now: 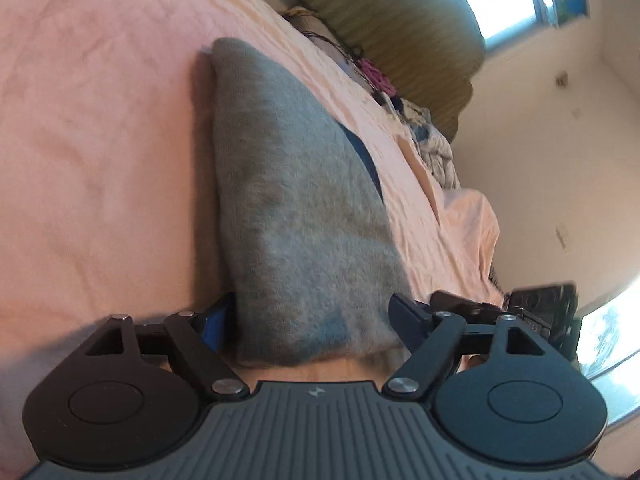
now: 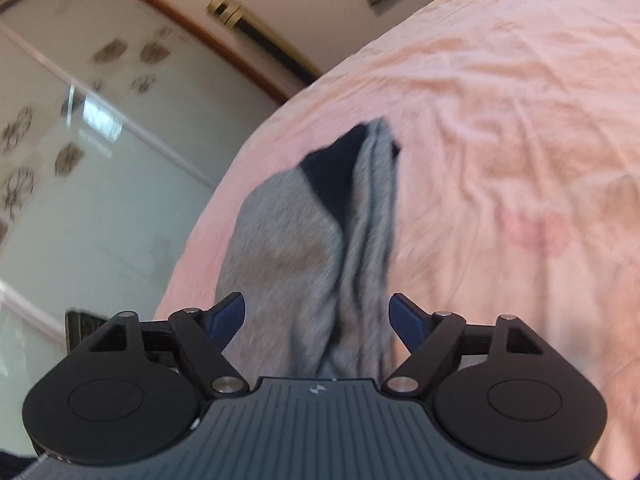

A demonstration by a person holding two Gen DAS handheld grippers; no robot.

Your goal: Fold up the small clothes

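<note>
On wrinkled pink sheet [image 1: 100, 140]: fuzzy grey garment [image 1: 296, 200], folded, tapered, dark lining

Grey garment [image 1: 296, 200] (dark navy lining), peach-pink bedsheet [image 1: 100, 140], olive striped pillow [image 1: 400, 28], cream wall [image 1: 560, 160]

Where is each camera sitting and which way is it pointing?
Left wrist: on the left claw, looking down along open fingers at the grey garment on the pink bedsheet; the right claw shows beyond.
Right wrist: on the right claw, open, over the same garment, wardrobe door behind.
Shared: garment and bedsheet.
</note>
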